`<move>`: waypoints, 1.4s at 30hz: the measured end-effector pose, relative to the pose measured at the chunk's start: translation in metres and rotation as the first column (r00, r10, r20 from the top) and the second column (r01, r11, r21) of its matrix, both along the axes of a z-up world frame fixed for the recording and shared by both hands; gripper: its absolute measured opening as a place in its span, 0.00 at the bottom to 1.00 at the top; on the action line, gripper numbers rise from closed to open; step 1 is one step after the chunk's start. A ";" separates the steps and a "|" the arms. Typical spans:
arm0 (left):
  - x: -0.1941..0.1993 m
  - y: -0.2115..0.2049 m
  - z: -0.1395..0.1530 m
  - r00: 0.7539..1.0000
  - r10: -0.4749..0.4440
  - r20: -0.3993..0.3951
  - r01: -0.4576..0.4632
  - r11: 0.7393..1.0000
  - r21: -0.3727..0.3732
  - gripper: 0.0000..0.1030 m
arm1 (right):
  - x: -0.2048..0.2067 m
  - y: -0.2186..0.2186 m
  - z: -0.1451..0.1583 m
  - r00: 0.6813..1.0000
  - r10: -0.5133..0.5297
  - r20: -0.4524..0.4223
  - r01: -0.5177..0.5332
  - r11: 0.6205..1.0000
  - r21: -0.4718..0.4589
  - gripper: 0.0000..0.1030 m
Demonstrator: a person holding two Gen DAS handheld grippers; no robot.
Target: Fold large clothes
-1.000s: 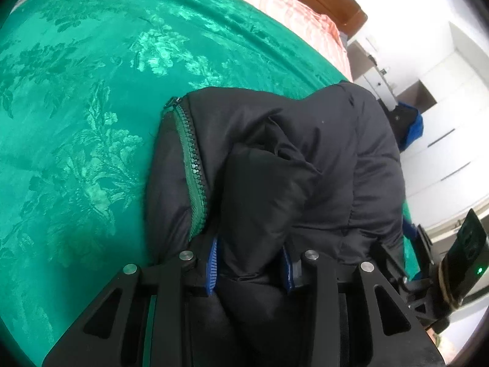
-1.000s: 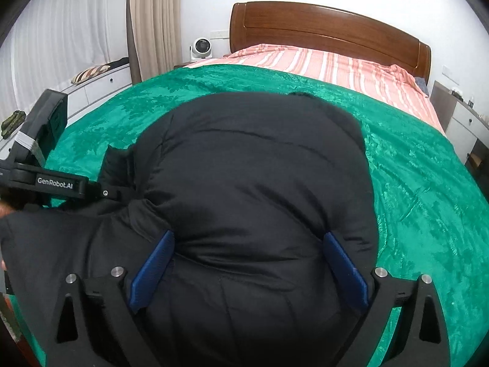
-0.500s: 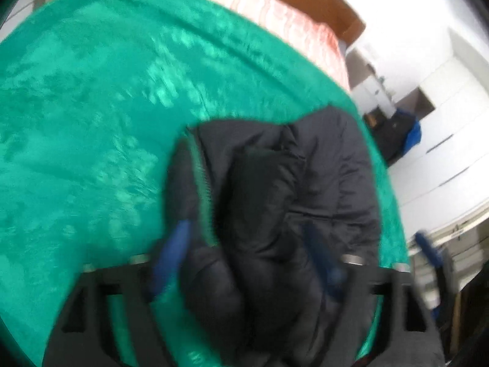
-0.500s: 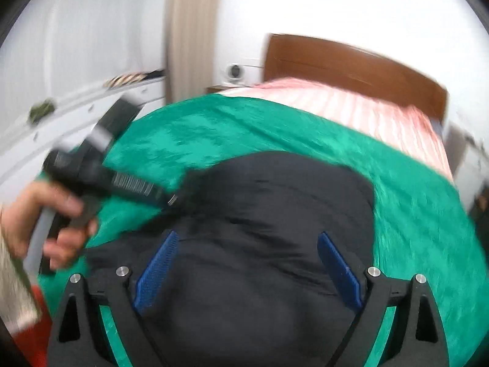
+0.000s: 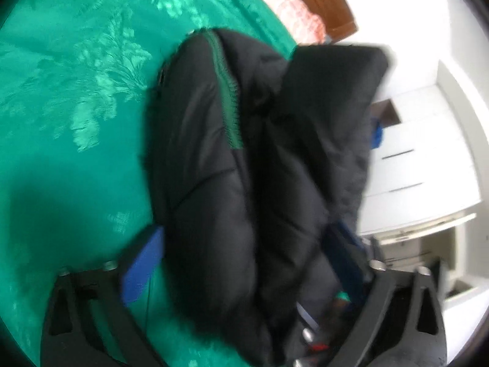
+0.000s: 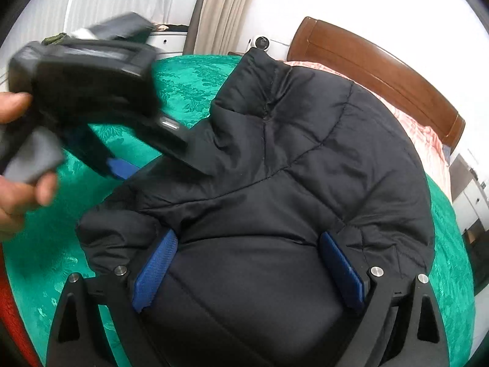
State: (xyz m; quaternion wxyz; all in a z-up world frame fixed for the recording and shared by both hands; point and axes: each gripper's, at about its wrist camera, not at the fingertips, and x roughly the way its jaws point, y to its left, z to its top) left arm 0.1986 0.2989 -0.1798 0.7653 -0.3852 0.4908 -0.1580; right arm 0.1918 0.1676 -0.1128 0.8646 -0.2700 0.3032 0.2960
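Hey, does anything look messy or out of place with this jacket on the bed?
The jacket is bunched in a rumpled heap on the bedspread, not flat; its green zipper edge is twisted upward.

Jacket bulk blocks both grippers

Black jacket [image 6: 290, 183] fills twelve o'clock — open green bedspread [image 5: 76, 107] at nine; left gripper [image 6: 122, 140] crowds ten o'clock.

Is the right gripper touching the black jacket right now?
Touching. The right wrist view shows the jacket bulging between the right gripper, pressed against both blue pads.
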 end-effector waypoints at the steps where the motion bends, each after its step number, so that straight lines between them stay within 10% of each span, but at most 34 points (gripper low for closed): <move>1: 0.006 -0.004 -0.005 1.000 -0.014 -0.014 0.014 0.999 0.029 1.00 | -0.002 -0.002 0.003 1.000 0.003 -0.007 -0.003 1.000 0.007 0.89; 5: 0.018 -0.005 -0.013 0.999 -0.023 -0.040 0.024 0.999 0.034 1.00 | -0.025 -0.039 0.041 0.990 0.057 -0.130 -0.032 0.982 0.186 0.81; 10: 0.038 -0.013 -0.012 0.996 -0.074 -0.050 0.078 0.993 0.089 1.00 | 0.008 -0.157 0.070 0.940 -0.103 -0.326 0.242 0.875 0.420 0.97; 15: 0.052 -0.027 -0.012 0.996 -0.079 -0.039 0.084 0.989 0.120 1.00 | 0.081 -0.207 -0.004 0.709 0.030 -0.705 0.443 0.758 0.478 0.97; 21: 0.050 -0.036 -0.008 0.996 -0.079 -0.050 0.085 0.989 0.124 1.00 | 0.136 -0.177 -0.061 0.582 0.128 -0.803 0.480 0.743 0.466 0.96; 24: 0.053 -0.043 -0.003 0.997 -0.036 -0.073 0.050 0.981 0.189 0.98 | 0.128 -0.146 -0.051 0.712 0.040 -0.701 0.356 0.840 0.409 0.87; 28: 0.040 -0.069 0.035 1.000 0.009 -0.023 -0.001 0.947 0.321 0.53 | 0.078 -0.108 -0.007 0.902 -0.017 -0.432 0.164 0.938 0.306 0.67; 42: 0.008 -0.091 0.174 0.946 0.014 0.322 -0.147 0.907 0.393 0.42 | 0.015 -0.089 0.116 0.996 0.088 -0.013 -0.072 0.880 0.470 0.56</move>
